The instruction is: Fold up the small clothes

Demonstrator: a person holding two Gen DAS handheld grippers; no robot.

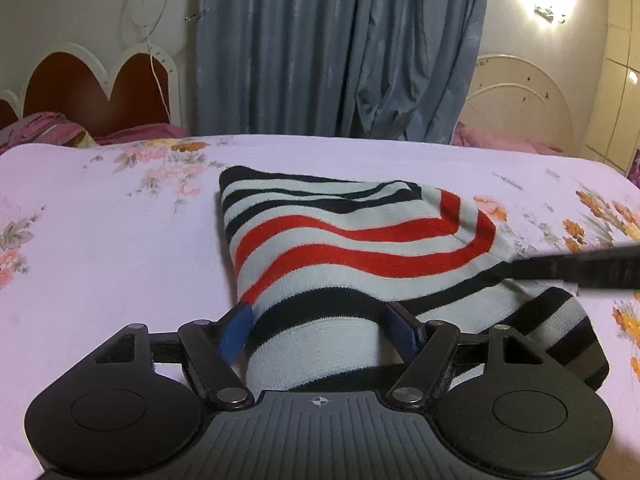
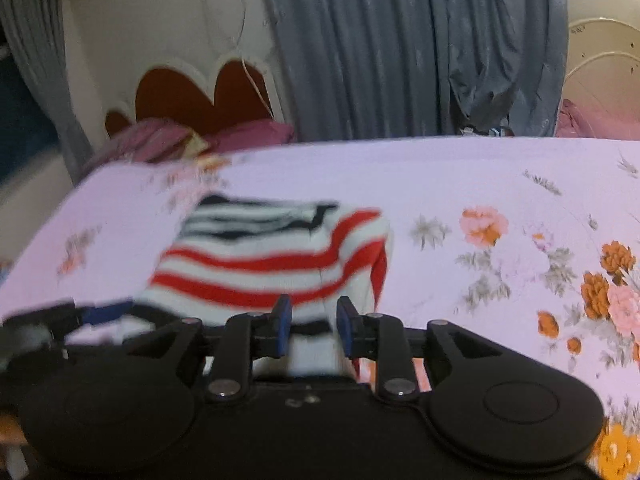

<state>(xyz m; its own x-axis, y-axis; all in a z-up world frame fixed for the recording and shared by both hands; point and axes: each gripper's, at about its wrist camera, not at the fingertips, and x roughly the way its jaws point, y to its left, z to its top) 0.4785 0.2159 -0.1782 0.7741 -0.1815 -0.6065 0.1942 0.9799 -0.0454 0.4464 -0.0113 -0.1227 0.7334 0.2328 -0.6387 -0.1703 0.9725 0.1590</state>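
A striped garment (image 1: 344, 248) in white, black and red lies partly folded on the bed, and shows blurred in the right wrist view (image 2: 272, 264). My left gripper (image 1: 320, 330) has its blue-padded jaws wide apart, with the garment's near edge lying between them. My right gripper (image 2: 310, 326) has its jaws a little apart around the garment's near white edge. The right gripper also shows as a blurred dark bar in the left wrist view (image 1: 576, 268), at the garment's right side. The left gripper shows in the right wrist view (image 2: 80, 316) at the lower left.
The bed is covered by a pale lilac floral sheet (image 1: 100, 248). A blue-grey curtain (image 1: 340, 48) hangs behind it. A heart-shaped headboard (image 1: 100, 88) and purple pillows (image 1: 48, 128) are at the back left. A white wardrobe (image 1: 616, 92) stands at the right.
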